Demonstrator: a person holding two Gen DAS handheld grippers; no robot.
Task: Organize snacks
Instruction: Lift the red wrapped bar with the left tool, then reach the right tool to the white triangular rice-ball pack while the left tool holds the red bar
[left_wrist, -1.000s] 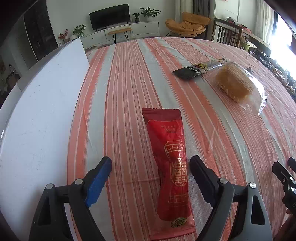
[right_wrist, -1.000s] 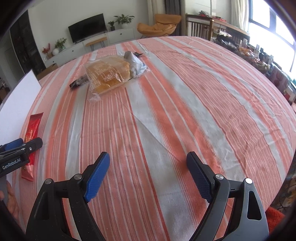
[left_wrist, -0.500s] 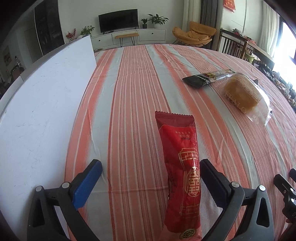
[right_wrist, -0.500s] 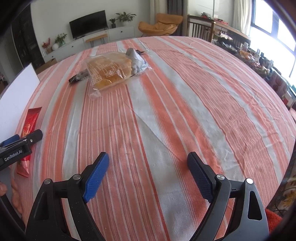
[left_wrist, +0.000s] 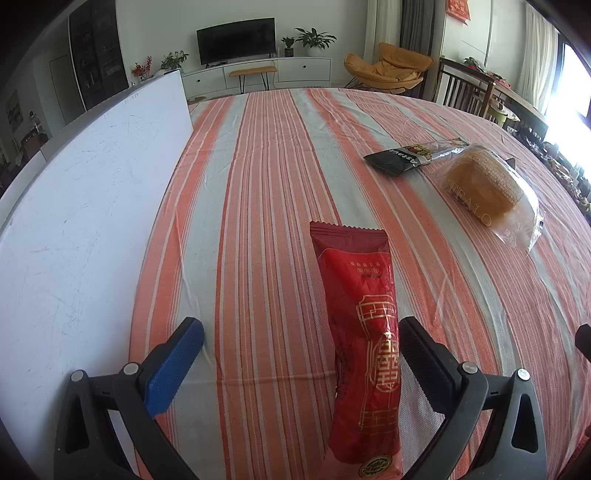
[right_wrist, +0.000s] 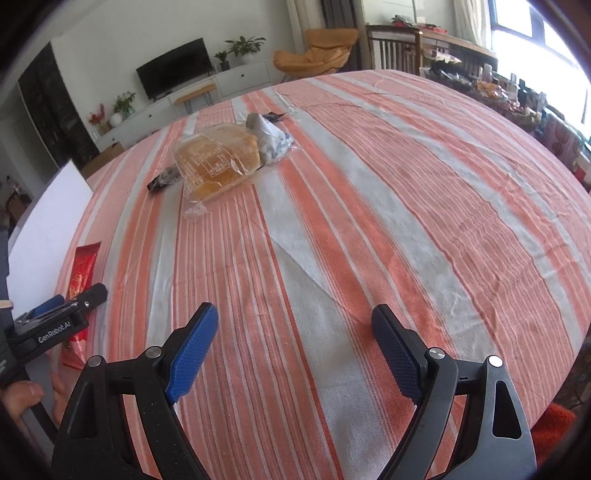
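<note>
Lay flat on striped tablecloth (left_wrist: 266, 192), red snack packet (left_wrist: 364, 332) — long axis in line with left gripper (left_wrist: 301, 354), between its just-widened, released jaws, nearer the right-hand one. Stood further off, right gripper (right_wrist: 295, 343) — open, empty.

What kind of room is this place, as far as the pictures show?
Most likely a home living and dining room: a television on a low white cabinet, an orange lounge chair, and a table with a striped tablecloth holding snacks.
</note>
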